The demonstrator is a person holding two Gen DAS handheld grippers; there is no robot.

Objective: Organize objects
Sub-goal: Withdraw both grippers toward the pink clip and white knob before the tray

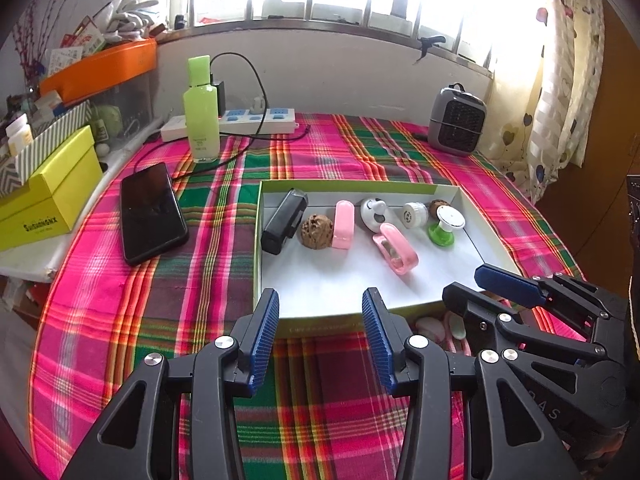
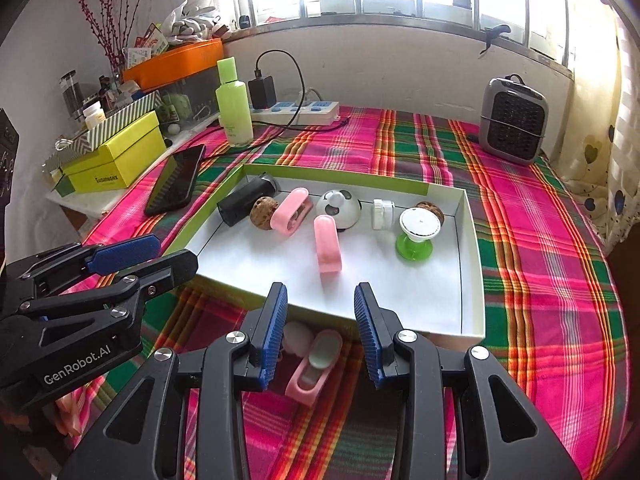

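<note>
Both claws empty: left claw (image 1: 320, 312) and right claw (image 2: 320, 304) half-open. Pink clip (image 2: 314, 364) on worktop, outside box (image 2: 472, 280) at 6 o'clock. Likely next: right claw straddles clip, squeezes gently, lifts over rim.

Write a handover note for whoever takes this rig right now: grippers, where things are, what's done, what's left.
Left gripper: open, empty, at the tray's near wall.
Right gripper: open, empty, above the pink clip on the cloth.
Tray: holds the black case, two walnuts, two pink clips, panda toy, white jar and green-based stand.
Left: pink clip and pale item beside it, both outside the tray.
</note>
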